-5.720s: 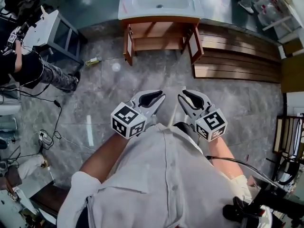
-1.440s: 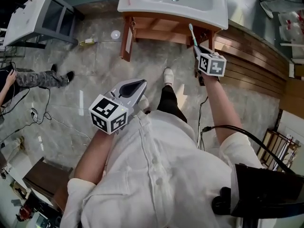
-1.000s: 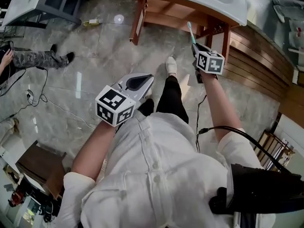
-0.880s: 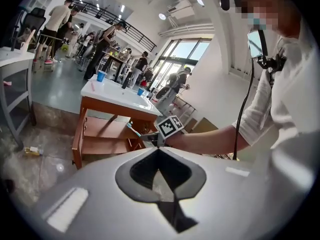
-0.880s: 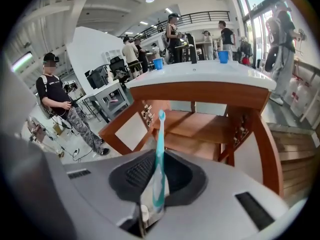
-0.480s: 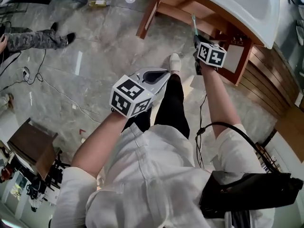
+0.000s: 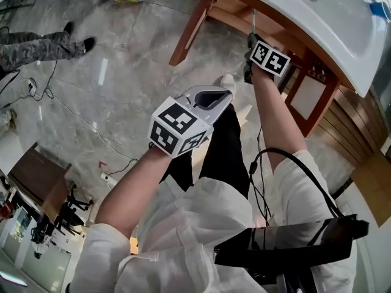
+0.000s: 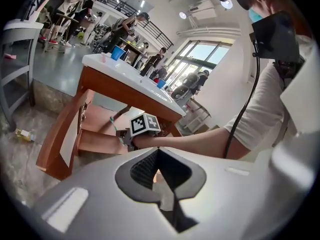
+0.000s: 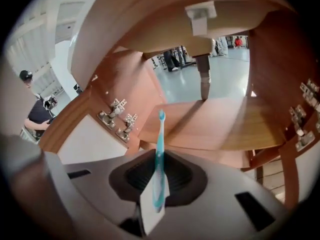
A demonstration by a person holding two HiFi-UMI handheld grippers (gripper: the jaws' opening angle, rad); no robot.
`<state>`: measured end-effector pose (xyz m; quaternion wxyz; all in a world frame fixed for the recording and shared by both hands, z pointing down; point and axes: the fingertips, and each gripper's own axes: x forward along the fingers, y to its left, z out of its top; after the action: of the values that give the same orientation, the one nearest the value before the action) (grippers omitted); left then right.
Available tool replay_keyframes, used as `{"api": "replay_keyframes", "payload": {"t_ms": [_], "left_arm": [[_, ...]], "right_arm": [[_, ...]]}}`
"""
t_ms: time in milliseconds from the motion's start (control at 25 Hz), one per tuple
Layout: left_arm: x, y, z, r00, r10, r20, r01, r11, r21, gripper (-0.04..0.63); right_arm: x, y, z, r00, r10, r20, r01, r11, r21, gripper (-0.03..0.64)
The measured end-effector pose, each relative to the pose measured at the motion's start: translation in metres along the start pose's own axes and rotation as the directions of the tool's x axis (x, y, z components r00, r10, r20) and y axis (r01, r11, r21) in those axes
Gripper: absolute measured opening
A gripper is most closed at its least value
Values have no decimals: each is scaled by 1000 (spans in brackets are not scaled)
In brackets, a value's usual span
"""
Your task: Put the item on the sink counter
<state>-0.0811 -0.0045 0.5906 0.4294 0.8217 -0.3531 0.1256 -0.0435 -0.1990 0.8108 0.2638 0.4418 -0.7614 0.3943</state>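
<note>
Okay, our right gripper (image 9: 159, 178) is clenched on the toothbrush (image 9: 160, 144) handle, head sticking out, we reckon for easy lay-down. It sits low by the open cabinet (image 9: 215, 126), under the sink counter (image 7: 342, 41), not on it. Our left gripper (image 8: 159, 165) is closed, empty, kept clear.

Free room inside open cabinet (image 7: 232, 5) above bare wooden shelf (image 9: 220, 126). Blocked overhead by sink counter (image 9: 150, 29) underside, ahead by drain pipe (image 9: 204, 81), left by hinged door (image 9: 85, 141), right by side panel (image 9: 275, 64). Open floor (image 7: 122, 90) beside cabinet leg (image 7: 189, 32).
</note>
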Motion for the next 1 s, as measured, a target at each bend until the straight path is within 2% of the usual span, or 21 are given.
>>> {"api": "replay_keyframes", "payload": {"t_ms": [200, 360, 1000], "left_arm": [[24, 17, 2, 1000, 3, 29, -2, 1000, -21, 5], [43, 25, -2, 999, 4, 51, -3, 1000, -16, 5], [84, 50, -24, 996, -34, 77, 30, 998, 48, 5]], "right_arm": [[40, -17, 14, 998, -29, 50, 25, 996, 89, 51], [65, -41, 24, 992, -83, 93, 68, 986, 154, 51], [109, -87, 37, 974, -163, 156, 136, 976, 173, 51]]}}
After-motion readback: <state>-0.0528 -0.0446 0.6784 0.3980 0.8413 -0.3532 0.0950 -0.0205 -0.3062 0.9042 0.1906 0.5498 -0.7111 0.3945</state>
